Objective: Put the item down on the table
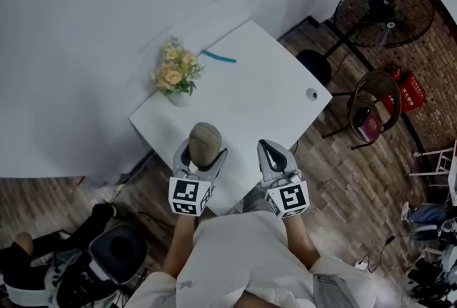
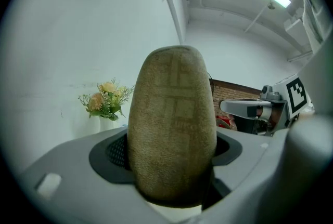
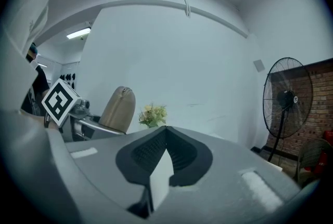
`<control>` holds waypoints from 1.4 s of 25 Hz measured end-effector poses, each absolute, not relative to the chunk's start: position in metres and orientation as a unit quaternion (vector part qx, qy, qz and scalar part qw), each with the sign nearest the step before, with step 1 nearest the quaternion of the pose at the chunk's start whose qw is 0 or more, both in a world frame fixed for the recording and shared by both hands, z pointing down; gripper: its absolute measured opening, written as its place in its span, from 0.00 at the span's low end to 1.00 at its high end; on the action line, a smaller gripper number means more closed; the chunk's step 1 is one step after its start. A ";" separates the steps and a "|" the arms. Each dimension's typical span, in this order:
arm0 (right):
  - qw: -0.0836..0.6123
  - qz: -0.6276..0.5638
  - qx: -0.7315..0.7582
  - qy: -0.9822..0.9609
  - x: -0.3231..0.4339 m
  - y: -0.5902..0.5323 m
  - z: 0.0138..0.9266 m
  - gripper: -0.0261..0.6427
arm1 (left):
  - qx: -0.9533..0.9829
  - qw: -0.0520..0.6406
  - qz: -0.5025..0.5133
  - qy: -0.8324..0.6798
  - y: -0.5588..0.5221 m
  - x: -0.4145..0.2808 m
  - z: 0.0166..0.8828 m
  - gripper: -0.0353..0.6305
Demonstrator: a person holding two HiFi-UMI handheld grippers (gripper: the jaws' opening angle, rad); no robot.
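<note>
I had my left gripper [image 1: 204,155] clamped on the tan oblong item [image 1: 205,141] over the table's [image 1: 264,96] six-o'clock edge. The right gripper [image 1: 272,154] was pinched together, empty. Nothing was set down yet.

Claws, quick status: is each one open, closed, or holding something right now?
Left claw: closed on the tan oblong item.
Right claw: closed, nothing between its jaws.

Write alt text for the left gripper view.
The left gripper is shut on a tan, rounded item standing upright between its jaws. Behind it, a vase of flowers stands at left and the right gripper shows at right.
</note>
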State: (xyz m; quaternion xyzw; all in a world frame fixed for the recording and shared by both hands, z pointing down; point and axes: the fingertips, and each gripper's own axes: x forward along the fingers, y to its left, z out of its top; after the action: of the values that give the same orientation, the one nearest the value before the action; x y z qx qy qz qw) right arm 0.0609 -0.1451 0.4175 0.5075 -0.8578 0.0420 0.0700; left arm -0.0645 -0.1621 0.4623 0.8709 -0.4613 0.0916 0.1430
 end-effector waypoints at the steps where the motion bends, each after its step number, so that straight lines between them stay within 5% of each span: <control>1: 0.072 0.047 0.503 -0.860 0.062 -0.152 0.421 0.04 | 0.868 0.146 0.095 -0.465 -0.167 -0.062 0.465 0.66; 35: 0.161 0.139 0.390 -0.896 0.083 -0.318 0.554 0.04 | 0.780 0.246 0.220 -0.532 -0.309 -0.033 0.613 0.66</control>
State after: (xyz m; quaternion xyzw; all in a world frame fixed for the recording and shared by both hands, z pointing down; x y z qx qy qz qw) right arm 0.0835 -0.3180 0.5540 0.3898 -0.8960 0.1391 0.1609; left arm -0.0327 -0.3092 0.6128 0.7801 -0.5317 0.2199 0.2459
